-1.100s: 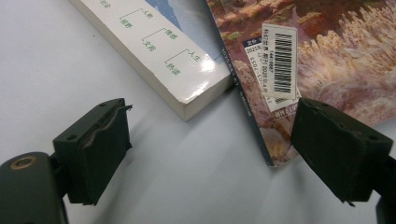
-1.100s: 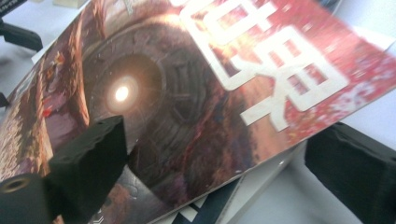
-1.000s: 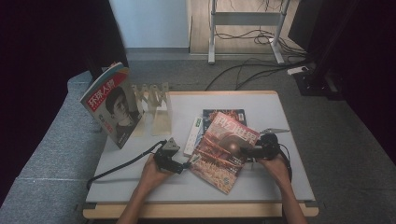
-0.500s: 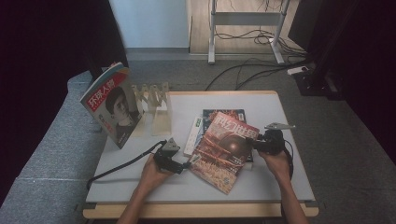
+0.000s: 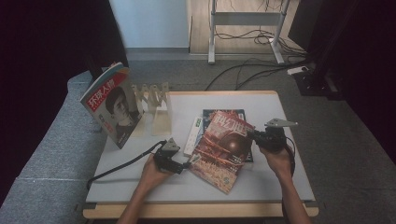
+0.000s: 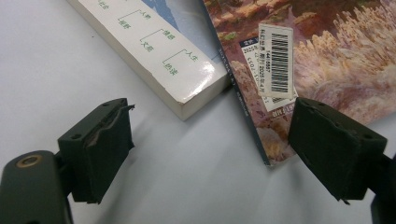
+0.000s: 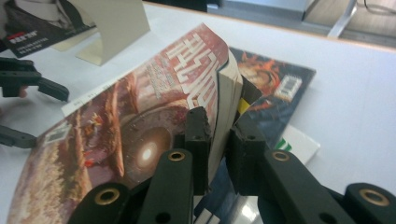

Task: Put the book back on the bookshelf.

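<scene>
— While the right tool (image 5: 256, 136) grips the red magazine (image 5: 224, 148) at its 3 o'clock edge, what state are its jaws in?

— Narrow, pinched on the page block; in the right tool's own view (image 7: 218, 140) that edge is lifted off the blue magazine (image 7: 273, 81) beneath it, the cover arching upward.

— And the left tool (image 5: 183, 166)?

— Wide, holding nothing. It rests low on the surface (image 5: 275, 105) at the red magazine's 9 o'clock corner. In its own view (image 6: 210, 149) the barcode corner of that magazine (image 6: 327, 60) lies just inside the right-hand jaw, and the corner of a white book (image 6: 159, 51) sits toward 12 o'clock between the jaws.

— Where is the red magazine overall?

— Middle of the surface, lying askew over the blue magazine (image 5: 223, 115) and the white book (image 5: 192, 135).

— Anything else around?

— A portrait magazine (image 5: 112, 105) leans upright at 10 o'clock, beside a pale wooden rack (image 5: 156, 109).
</scene>
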Available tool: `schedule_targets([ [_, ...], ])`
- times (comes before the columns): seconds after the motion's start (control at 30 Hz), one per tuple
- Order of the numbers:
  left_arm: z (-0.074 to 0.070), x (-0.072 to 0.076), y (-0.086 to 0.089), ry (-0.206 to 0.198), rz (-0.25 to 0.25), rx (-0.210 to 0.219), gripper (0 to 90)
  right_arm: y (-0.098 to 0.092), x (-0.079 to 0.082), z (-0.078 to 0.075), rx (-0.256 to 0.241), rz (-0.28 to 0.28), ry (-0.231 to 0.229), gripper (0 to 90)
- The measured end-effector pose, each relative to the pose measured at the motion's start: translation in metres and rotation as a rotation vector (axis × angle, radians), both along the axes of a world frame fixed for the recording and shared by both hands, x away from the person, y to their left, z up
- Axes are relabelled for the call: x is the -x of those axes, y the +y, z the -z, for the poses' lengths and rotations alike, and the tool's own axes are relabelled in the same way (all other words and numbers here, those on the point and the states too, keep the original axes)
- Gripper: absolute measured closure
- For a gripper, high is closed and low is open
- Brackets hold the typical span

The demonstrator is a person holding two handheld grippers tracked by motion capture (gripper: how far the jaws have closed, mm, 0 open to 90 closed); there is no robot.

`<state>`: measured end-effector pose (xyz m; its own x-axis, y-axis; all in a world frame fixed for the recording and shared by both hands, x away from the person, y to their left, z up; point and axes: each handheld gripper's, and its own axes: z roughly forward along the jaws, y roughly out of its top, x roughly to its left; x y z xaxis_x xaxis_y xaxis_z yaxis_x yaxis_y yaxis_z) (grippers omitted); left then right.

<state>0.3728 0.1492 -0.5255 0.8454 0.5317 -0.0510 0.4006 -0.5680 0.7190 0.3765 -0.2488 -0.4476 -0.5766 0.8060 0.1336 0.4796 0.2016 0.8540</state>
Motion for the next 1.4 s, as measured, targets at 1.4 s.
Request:
schedule_targets([
  [1.4, -0.049, -0.032, -0.005, 0.012, 0.06, 0.171, 32.1, 0.031, 0.01, -0.059, 0.046, -0.169, -0.164, 79.8],
])
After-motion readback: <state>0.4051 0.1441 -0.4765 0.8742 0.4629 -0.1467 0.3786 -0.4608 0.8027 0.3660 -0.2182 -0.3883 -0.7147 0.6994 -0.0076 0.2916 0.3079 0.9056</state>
